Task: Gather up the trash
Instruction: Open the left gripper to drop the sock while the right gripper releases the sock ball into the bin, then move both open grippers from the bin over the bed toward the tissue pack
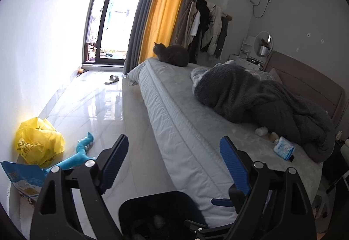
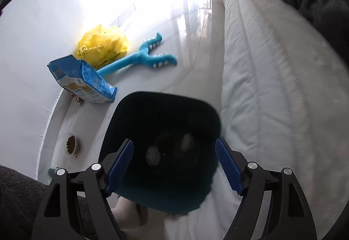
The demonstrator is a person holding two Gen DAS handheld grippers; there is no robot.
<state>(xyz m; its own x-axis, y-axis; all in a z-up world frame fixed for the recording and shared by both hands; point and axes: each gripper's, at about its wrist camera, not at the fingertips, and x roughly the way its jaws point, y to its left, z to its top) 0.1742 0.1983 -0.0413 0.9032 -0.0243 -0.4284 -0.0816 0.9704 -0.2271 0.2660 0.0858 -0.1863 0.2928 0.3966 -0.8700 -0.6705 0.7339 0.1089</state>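
A dark trash bin [image 2: 139, 122] stands on the floor beside the bed, with two crumpled white tissues [image 2: 152, 154] at its bottom; its rim also shows in the left wrist view [image 1: 157, 198]. My right gripper [image 2: 174, 165] is open and empty, right above the bin's mouth. My left gripper [image 1: 174, 163] is open and empty, above the bed's edge. On the bed [image 1: 185, 122] lie a white tissue ball [image 1: 261, 130], a small beige scrap [image 1: 273, 136] and a blue tissue pack [image 1: 283, 148] next to a dark blanket [image 1: 261, 100].
A yellow plastic bag [image 2: 102, 44], a blue food bag [image 2: 80, 78], a blue plush toy [image 2: 141, 57] and a pet food bowl [image 2: 70, 144] lie on the floor by the wall. A cat [image 1: 172, 54] sits at the bed's far corner. A slipper [image 1: 111, 79] lies near the window door.
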